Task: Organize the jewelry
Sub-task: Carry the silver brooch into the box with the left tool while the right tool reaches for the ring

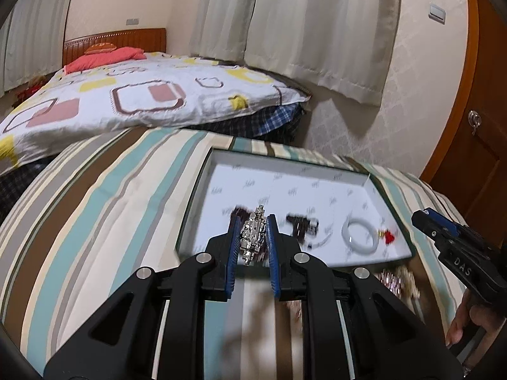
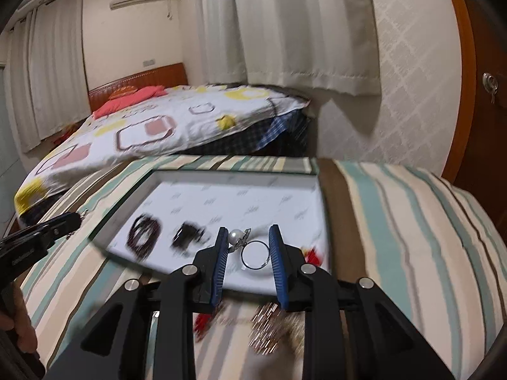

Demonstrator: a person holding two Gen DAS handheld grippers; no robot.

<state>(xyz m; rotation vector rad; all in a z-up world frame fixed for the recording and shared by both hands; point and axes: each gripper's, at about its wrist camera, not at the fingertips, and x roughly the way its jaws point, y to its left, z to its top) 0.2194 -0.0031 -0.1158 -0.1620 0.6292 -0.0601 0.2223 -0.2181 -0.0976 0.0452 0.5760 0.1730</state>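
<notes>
Brooch [image 1: 252, 237], silvery, is sitting pinched in my left tongs [image 1: 252, 237], hanging over the tray's [image 1: 202, 186] near edge. My right tongs [image 2: 247, 247] are gripping a pearl ring [image 2: 253, 253] above the tray [image 2: 312, 190], where a white bangle [image 1: 360, 237] and dark bracelet [image 2: 144, 236] are lying.

Two claws are in view: the left claw [image 1: 252, 232] with one silver brooch [image 1: 252, 237] between its pads, and the right claw [image 2: 248, 247] with one pearl ring [image 2: 253, 253]. One white tray [image 1: 221, 161] holds one white bangle [image 1: 360, 235], one dark beaded bracelet [image 2: 143, 237], one blurred black piece [image 2: 187, 236] and one red tassel [image 1: 389, 236]. One heap of gold-coloured jewelry [image 2: 272, 326], too blurred to count, lies on the striped bed cover [image 1: 95, 196].
</notes>
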